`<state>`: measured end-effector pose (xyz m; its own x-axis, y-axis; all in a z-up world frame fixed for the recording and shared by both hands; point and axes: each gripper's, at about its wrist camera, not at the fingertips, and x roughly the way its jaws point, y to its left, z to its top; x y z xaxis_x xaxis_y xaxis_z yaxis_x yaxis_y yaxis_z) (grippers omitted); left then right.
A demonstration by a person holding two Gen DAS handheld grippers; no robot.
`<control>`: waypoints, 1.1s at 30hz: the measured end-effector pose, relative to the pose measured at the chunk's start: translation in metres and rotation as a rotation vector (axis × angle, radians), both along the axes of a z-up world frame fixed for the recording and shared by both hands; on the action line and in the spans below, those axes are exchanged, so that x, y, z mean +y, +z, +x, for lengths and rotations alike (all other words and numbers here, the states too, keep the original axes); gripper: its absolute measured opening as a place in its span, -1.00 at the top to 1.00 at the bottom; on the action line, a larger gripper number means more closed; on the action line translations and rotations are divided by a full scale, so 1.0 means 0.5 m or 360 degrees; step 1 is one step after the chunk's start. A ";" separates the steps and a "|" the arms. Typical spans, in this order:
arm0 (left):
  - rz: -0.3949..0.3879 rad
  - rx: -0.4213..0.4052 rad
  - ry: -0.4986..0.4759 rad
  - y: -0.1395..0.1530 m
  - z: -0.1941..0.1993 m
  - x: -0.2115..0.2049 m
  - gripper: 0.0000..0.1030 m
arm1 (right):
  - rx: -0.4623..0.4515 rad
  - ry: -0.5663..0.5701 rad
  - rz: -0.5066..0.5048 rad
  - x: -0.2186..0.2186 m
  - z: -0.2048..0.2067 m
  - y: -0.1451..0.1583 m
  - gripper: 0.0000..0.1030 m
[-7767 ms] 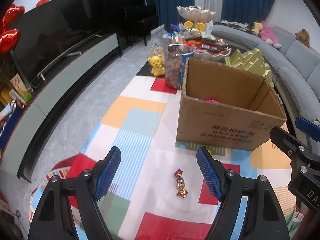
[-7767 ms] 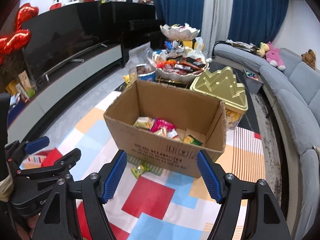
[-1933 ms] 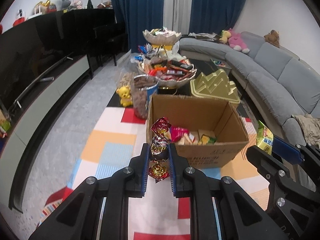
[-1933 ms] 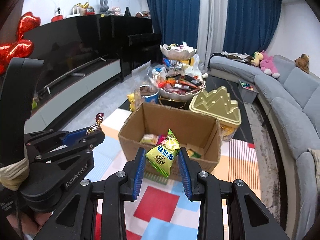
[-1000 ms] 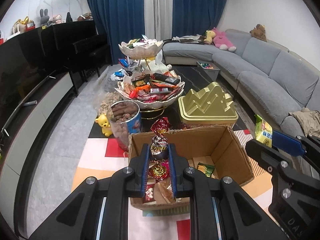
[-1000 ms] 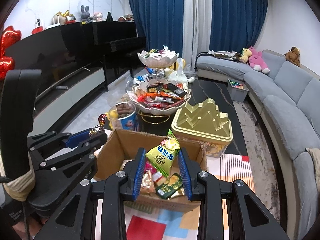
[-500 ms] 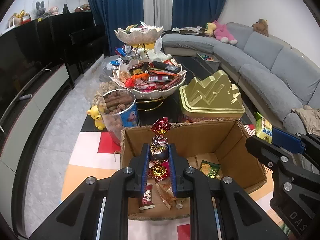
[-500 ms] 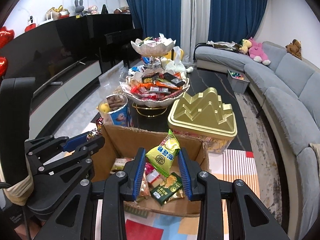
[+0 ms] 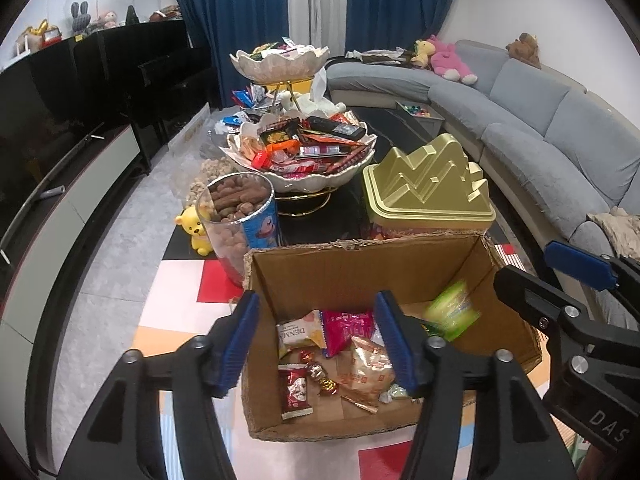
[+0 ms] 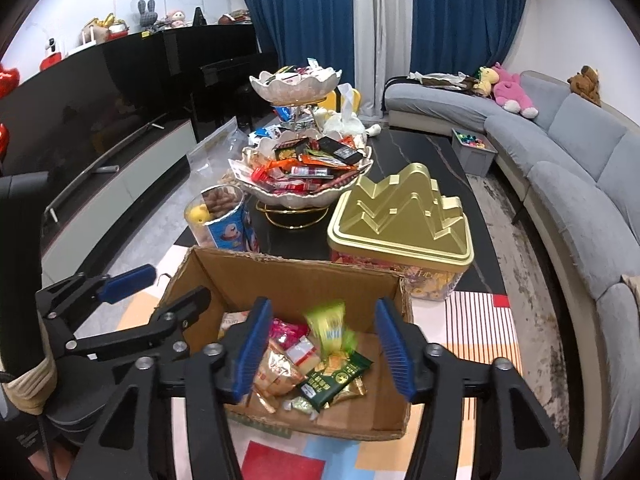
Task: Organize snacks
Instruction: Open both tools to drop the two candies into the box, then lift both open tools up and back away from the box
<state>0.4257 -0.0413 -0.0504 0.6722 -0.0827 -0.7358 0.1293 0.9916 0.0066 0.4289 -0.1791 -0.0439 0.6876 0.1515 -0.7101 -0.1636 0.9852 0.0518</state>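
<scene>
A living room with blue curtains (image 9: 248,20), a grey sofa (image 9: 560,120) curving along the 3 o'clock side and a long black cabinet (image 9: 80,92) along the 9 o'clock side frames a patterned mat (image 10: 476,320) on which an open cardboard box (image 9: 352,268) stands. Both grippers hang above the box's open top with free air around them. The left gripper (image 9: 318,344) has just been opening; its blue pads stand well apart with nothing gripped, and a red-and-gold wrapped candy (image 9: 320,374) lies on the box floor below them among other packets. The right gripper (image 10: 326,350) has likewise just been opening and grips nothing; the green snack bag (image 10: 328,326), blurred, sits between its parted pads over the heap of snacks inside the box. In the left view that same bag shows blurred at 3 o'clock of the left gripper, near the box's right wall. The two grippers hang close side by side, the tightest spot. Beyond the box's far rim at 12 o'clock a dark counter (image 10: 420,152) is crowded: a gold tin (image 9: 428,184) with a mountain-shaped lid at 1 o'clock, a tiered snack stand (image 9: 300,152) at 12, and a clear nut canister (image 9: 240,220) at 11, just beside the box's far left corner.
</scene>
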 end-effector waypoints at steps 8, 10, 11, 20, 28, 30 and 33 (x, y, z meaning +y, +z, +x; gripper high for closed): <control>0.0014 -0.0028 0.0038 0.025 -0.028 0.013 -0.34 | -0.0021 -0.0021 0.0004 -0.002 -0.025 0.023 -0.30; 0.0014 -0.0037 0.0049 0.034 -0.037 0.017 -0.37 | -0.0031 -0.0021 0.0006 -0.001 -0.036 0.032 -0.30; 0.0013 -0.0041 0.0053 0.038 -0.043 0.019 -0.38 | -0.0034 -0.0020 0.0006 -0.001 -0.040 0.034 -0.30; 0.0005 -0.0080 0.0072 0.077 -0.096 0.028 -0.38 | -0.0078 -0.0027 0.0016 0.003 -0.091 0.073 -0.30; 0.0011 -0.0114 0.0087 0.107 -0.144 0.035 -0.39 | -0.0126 -0.0057 -0.0003 0.001 -0.141 0.099 -0.30; 0.0006 -0.0119 0.0092 0.113 -0.155 0.039 -0.39 | -0.0139 -0.0063 -0.0020 0.002 -0.151 0.105 -0.31; 0.0018 -0.0131 0.0103 0.122 -0.170 0.040 -0.43 | -0.0165 -0.0081 -0.0037 0.001 -0.172 0.114 -0.46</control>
<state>0.3409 -0.0211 0.0104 0.7342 -0.0294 -0.6783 0.0637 0.9976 0.0258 0.3428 -0.1785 0.0133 0.7639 0.0987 -0.6378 -0.1164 0.9931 0.0142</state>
